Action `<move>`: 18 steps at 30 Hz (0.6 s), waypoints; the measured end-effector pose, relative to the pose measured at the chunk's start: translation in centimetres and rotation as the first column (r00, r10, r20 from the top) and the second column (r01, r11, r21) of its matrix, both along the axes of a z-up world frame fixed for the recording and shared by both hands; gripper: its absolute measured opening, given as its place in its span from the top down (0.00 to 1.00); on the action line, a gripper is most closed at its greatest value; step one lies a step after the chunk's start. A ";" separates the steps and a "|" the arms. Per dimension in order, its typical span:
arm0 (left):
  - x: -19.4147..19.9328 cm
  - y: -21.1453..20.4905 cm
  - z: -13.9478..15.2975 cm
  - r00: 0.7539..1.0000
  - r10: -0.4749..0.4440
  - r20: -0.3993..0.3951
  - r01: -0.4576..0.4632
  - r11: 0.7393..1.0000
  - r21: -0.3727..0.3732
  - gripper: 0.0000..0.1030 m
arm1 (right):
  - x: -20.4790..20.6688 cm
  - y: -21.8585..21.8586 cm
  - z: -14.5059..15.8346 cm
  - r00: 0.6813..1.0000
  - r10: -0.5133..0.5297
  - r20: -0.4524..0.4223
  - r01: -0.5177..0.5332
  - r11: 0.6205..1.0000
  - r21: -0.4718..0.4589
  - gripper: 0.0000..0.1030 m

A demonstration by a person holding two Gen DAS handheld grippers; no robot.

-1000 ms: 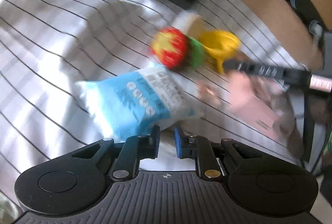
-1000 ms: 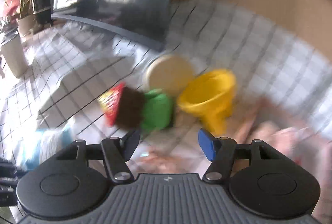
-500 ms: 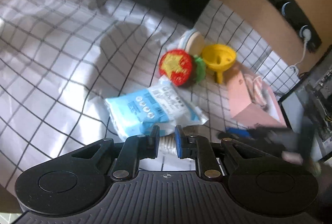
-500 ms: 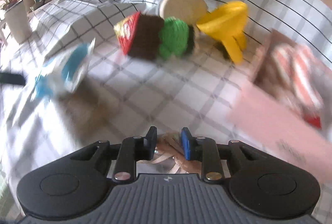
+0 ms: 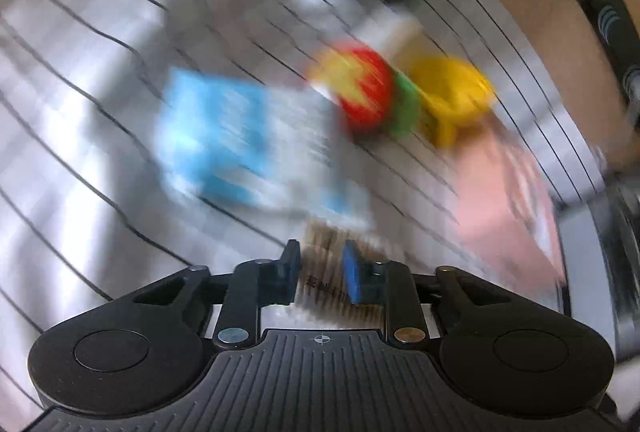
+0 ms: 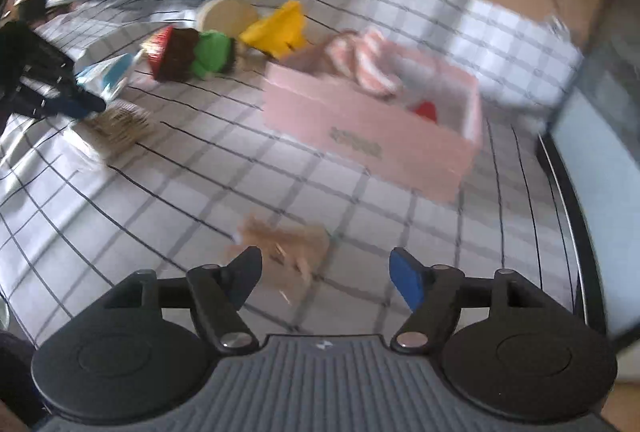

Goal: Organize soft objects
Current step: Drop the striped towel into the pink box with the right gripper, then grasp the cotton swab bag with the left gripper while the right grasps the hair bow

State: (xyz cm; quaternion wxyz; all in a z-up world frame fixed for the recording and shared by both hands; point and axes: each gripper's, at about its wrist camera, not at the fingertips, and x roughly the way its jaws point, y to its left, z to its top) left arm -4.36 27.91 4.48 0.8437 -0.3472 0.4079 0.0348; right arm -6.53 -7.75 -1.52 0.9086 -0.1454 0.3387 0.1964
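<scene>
My left gripper (image 5: 320, 266) is shut on a tan ribbed soft piece (image 5: 332, 272), which also shows in the right wrist view (image 6: 120, 124) beside the left gripper (image 6: 76, 104). A blue and white soft packet (image 5: 240, 140) lies just beyond it. My right gripper (image 6: 326, 268) is open and empty above a small tan soft thing (image 6: 288, 244) on the checked cloth. A pink box (image 6: 372, 124) holds striped pink-and-white soft items (image 6: 364, 60). The left wrist view is heavily blurred.
A red, brown and green plush toy (image 6: 188, 52), a round beige lid (image 6: 228, 14) and a yellow funnel (image 6: 280, 30) sit behind the box. A dark monitor edge (image 6: 580, 160) stands at the right. The checked cloth (image 6: 200, 192) covers the table.
My right gripper has opened, let go of the small tan thing and pulled back. My left gripper has stayed shut on the tan ribbed piece and is moving fast.
</scene>
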 end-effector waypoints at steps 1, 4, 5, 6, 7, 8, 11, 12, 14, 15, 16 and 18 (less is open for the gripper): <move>0.0 -1.2 0.0 0.999 -0.045 0.000 0.045 0.999 -0.007 0.74 | 0.1 -0.7 -0.3 1.000 -0.019 -0.015 0.019 1.000 0.011 0.31; 0.2 -5.6 0.0 0.977 -0.211 -0.007 0.211 0.977 -0.008 0.71 | 0.7 -2.2 -1.1 0.994 -0.093 -0.058 0.096 0.994 0.053 0.31; 0.2 -6.9 0.0 0.962 -0.273 -0.012 0.273 0.962 0.007 0.70 | 0.8 -2.5 -1.4 0.991 -0.108 -0.076 0.114 0.991 0.070 0.31; 0.1 -8.5 0.3 0.938 -0.346 -0.015 0.346 0.938 0.038 0.70 | 0.9 -2.6 -1.6 0.990 -0.114 -0.088 0.121 0.989 0.080 0.31; 0.0 -9.8 0.7 0.913 -0.408 -0.018 0.408 0.909 0.082 0.70 | 0.9 -2.7 -1.8 0.989 -0.117 -0.094 0.125 0.988 0.086 0.31; -0.1 -11.1 1.2 0.883 -0.469 -0.027 0.468 0.872 0.145 0.69 | 1.0 -2.8 -2.0 0.988 -0.119 -0.099 0.128 0.988 0.088 0.30; -0.5 -13.9 2.7 0.817 -0.570 -0.080 0.560 0.754 0.343 0.70 | 1.0 -3.3 -2.4 0.986 -0.134 -0.099 0.145 0.983 0.110 0.24; -0.5 -14.5 3.1 0.805 -0.585 -0.099 0.572 0.721 0.390 0.70 | 1.0 -3.4 -2.4 0.987 -0.134 -0.094 0.144 0.983 0.115 0.24; -0.6 -15.1 4.2 0.792 -0.602 -0.102 0.575 0.680 0.454 0.70 | 0.7 -3.4 -2.6 0.988 -0.134 -0.078 0.143 0.982 0.121 0.23; -0.8 -15.4 4.8 0.783 -0.615 -0.089 0.575 0.663 0.479 0.70 | 0.5 -3.4 -2.7 0.988 -0.136 -0.070 0.144 0.982 0.125 0.23; -0.7 -15.7 5.4 0.770 -0.633 -0.079 0.581 0.644 0.497 0.70 | 0.3 -3.4 -2.7 0.989 -0.138 -0.061 0.145 0.981 0.129 0.22; -0.1 -16.8 5.7 0.723 -0.685 -0.085 0.620 0.590 0.517 0.70 | 0.2 -3.3 -2.9 0.989 -0.138 -0.049 0.144 0.980 0.136 0.21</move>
